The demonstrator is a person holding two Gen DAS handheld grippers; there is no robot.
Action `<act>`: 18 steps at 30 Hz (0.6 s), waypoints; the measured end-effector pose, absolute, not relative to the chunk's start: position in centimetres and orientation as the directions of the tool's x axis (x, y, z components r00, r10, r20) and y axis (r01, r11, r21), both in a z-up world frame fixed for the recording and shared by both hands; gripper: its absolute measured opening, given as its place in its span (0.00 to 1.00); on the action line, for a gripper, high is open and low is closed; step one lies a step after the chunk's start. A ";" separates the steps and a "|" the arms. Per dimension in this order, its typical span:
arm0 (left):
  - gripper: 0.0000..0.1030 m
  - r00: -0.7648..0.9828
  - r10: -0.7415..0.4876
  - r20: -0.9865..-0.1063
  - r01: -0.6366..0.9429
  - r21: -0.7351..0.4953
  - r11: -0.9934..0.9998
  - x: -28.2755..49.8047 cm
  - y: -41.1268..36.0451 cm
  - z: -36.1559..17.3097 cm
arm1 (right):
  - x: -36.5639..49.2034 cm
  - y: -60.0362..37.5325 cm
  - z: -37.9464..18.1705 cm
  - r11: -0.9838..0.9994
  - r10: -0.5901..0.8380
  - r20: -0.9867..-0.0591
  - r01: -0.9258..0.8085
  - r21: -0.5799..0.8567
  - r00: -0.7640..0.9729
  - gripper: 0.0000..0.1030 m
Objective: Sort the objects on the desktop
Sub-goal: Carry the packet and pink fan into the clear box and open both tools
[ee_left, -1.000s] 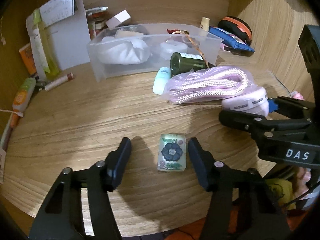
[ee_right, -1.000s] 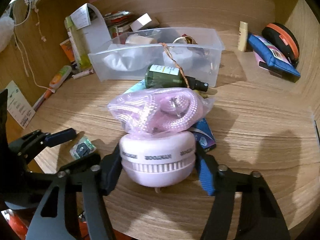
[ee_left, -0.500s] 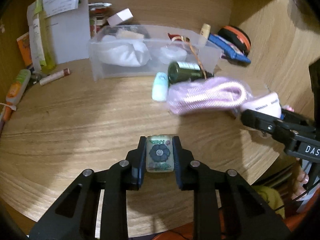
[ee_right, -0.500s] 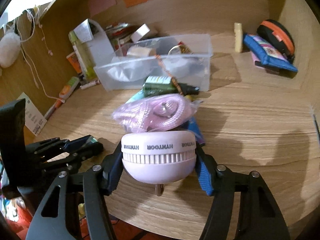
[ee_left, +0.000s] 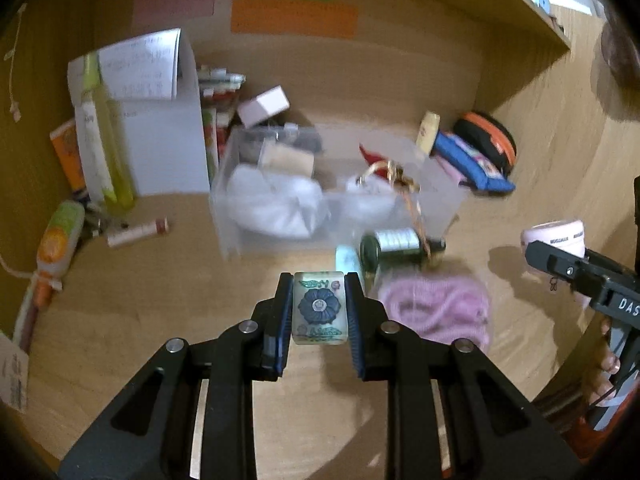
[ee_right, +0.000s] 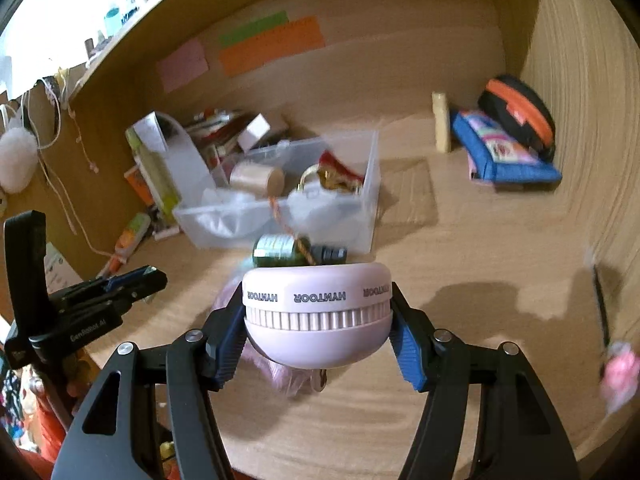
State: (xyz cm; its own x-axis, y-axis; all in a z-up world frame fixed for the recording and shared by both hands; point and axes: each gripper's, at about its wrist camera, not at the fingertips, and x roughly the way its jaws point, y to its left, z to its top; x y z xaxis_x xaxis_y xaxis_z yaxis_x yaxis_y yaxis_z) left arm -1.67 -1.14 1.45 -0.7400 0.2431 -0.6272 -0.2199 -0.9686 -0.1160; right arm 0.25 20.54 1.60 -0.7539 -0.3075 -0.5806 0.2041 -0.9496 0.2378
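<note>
The left claw (ee_left: 318, 312) is clamped on a flower-printed tile (ee_left: 318, 307), lifted off the worktop (ee_left: 140, 320) short of the clear bin (ee_left: 320, 188). The right claw (ee_right: 318, 320) grips a pink round gadget (ee_right: 317, 312), also nearer than the bin.

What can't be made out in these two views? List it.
- Clear bin contents, left wrist view: motion blur smears them.
- Pink rope bundle, right wrist view: mostly hidden behind the pink round device.
- Right tongs, left wrist view: cut off by the frame edge.
- Sticky notes: writing too blurred.
</note>
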 end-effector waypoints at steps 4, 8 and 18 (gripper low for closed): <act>0.23 -0.755 0.245 -0.608 -0.205 -0.136 -0.969 -3.3 -1.4 2.6 | -1.3 20.6 2.6 -0.955 -0.290 -0.558 0.195 0.225 -0.777 0.58; 0.23 -0.756 0.264 -0.599 -0.208 -0.163 -0.965 -4.9 -1.6 3.3 | -3.4 20.3 3.2 -0.956 -0.284 -0.557 0.189 0.223 -0.780 0.58; 0.23 -0.723 0.301 -0.622 -0.259 -0.161 -0.952 -10.3 -0.5 4.0 | -9.5 19.1 5.1 -0.960 -0.280 -0.559 0.211 0.186 -0.780 0.58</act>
State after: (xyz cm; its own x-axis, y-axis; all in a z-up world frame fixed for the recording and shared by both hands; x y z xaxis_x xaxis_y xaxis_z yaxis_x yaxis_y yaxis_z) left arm -10.34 -0.54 4.01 -0.7226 0.3012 -0.6221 -0.2588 -0.9525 -0.1607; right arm -9.51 19.10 5.09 -0.7803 -0.2795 -0.5595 0.2108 -0.9598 0.1855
